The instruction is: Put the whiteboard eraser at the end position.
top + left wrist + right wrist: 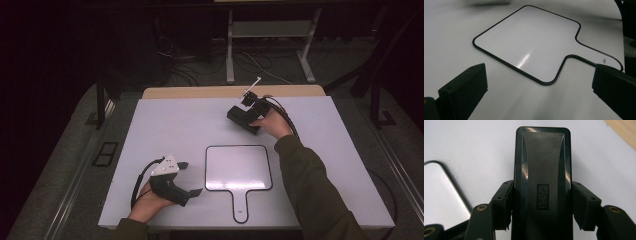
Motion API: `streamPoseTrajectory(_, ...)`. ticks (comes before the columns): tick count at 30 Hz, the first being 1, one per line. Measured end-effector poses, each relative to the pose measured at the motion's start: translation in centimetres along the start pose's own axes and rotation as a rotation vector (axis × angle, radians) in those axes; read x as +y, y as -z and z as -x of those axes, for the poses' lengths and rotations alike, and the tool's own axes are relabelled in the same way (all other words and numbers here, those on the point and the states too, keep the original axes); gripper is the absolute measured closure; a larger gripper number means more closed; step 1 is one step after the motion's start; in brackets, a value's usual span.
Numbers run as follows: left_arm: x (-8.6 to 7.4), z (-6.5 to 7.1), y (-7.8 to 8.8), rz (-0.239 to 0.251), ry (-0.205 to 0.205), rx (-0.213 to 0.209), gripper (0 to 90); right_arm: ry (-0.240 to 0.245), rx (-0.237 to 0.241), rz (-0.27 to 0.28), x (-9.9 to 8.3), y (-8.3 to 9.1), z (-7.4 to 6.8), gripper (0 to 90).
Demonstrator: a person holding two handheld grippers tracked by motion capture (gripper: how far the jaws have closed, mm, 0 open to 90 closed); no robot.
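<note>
While the right gripper (541, 207) clamps a black eraser block (542, 170) between its jaws above the far right of the white table (165, 130), the left gripper (192, 179) rests near the front left, jaws wide apart, just beside the paddle-shaped whiteboard (239, 167).

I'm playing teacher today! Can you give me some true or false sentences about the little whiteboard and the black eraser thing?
1. The right gripper is shut on the black eraser. True.
2. The left gripper is clamped on the whiteboard. False: its jaws stand open, short of the board's near edge.
3. The whiteboard lies flat on the table. True.
4. The whiteboard has writing all over it. False: its white face looks blank.
5. The whiteboard has a red border. False: the border is black.
</note>
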State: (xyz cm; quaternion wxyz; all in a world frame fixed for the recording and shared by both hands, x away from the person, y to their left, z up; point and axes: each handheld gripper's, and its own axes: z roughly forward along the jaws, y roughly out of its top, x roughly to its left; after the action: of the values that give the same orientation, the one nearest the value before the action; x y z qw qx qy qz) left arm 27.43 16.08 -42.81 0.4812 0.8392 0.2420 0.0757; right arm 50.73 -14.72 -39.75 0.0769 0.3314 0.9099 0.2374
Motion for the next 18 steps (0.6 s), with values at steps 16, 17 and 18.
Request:
streamPoseTrajectory(16, 0.0, -0.1, -0.1, -0.001, 0.003, -0.006, 0.0, 0.028, -0.023, -0.035, -0.3, -2.8, 0.7, 38.3)
streamPoseTrajectory(17, 0.0, -0.1, -0.1, -0.002, 0.002, -0.006, 0.0, 0.029, -0.025, -0.034, -0.3, -2.7, 0.6, 38.2)
streamPoseTrajectory(18, 0.0, -0.1, -0.1, -0.001, 0.003, -0.006, 0.0, 0.032, -0.031, -0.031, -0.3, -2.7, 0.6, 38.1)
